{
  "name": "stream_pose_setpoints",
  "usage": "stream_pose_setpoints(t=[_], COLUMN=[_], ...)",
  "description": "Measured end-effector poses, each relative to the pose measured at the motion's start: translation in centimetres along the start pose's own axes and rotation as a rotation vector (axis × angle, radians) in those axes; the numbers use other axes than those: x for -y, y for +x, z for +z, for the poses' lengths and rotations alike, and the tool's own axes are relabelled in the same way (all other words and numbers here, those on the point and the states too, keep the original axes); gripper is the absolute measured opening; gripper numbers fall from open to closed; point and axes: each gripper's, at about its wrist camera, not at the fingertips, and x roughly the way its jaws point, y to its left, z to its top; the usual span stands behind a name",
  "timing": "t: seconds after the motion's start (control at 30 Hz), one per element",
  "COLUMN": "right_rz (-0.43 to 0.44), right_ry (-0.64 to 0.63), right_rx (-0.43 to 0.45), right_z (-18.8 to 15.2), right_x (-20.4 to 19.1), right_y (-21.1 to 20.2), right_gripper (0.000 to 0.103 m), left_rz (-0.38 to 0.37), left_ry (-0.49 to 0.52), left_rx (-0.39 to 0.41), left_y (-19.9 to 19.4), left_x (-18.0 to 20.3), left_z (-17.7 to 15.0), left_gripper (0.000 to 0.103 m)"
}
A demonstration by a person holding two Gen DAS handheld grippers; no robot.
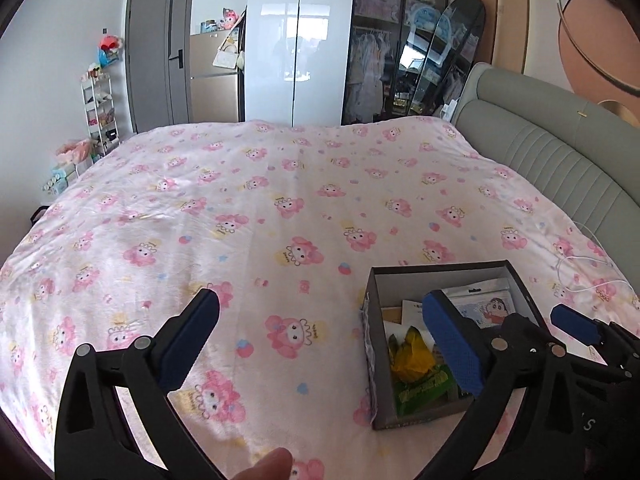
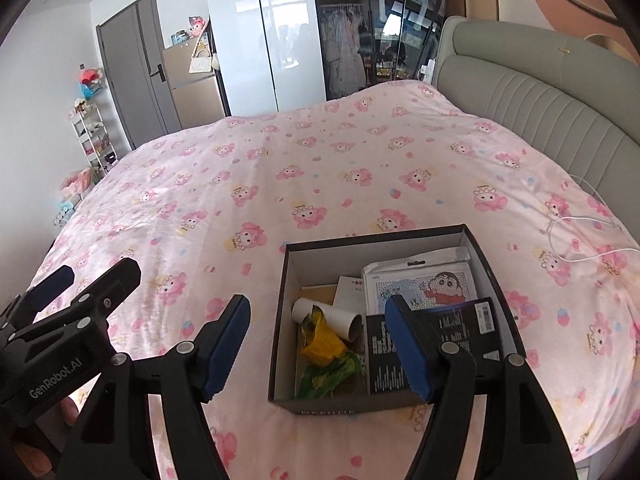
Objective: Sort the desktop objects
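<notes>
A dark cardboard box sits on the pink patterned bedspread. It holds a cartoon-print packet, a black packet, a cardboard tube, yellow and green wrappers and papers. My right gripper is open and empty, above the box's near left edge. My left gripper is open and empty, left of the box. The right gripper shows at the right edge of the left wrist view, the left gripper at the left of the right wrist view.
A grey padded headboard runs along the right. A white cable lies on the bedspread near it. Wardrobes, a door and a shelf rack stand beyond the bed.
</notes>
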Motion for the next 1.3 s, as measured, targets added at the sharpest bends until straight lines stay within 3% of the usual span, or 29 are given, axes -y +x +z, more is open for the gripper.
stream_pose_setpoints(t=[0.3,0.4,0.83,1.3], right_rz=[-0.001,-0.008,0.020,-0.048], right_ry=[-0.001,0.009,-0.041,-0.017], right_rx=[0.013,0.023,0.036,0.071], right_z=[-3.8,-5.7,-11.6,-13.4], right_x=[0.2,0.7,-0.1,1.2], right_y=[-4.5,-6.5,-11.7,-14.2], right_gripper=[0.068,0.079,0.079,0.081], left_rz=[0.021,0.032,0.067,0.031], left_ry=[0.024,0.026,0.007,-0.005], left_rx=[0.006,0.010,0.030,0.018], left_y=[-5.5,-7.6,-15.7,-17.3], left_x=[0.5,0.6,0.2,1.6], left_z=[-3.3,-4.9,-11.1,-13.3], left_gripper=[0.103,0.103,0.103,0.103])
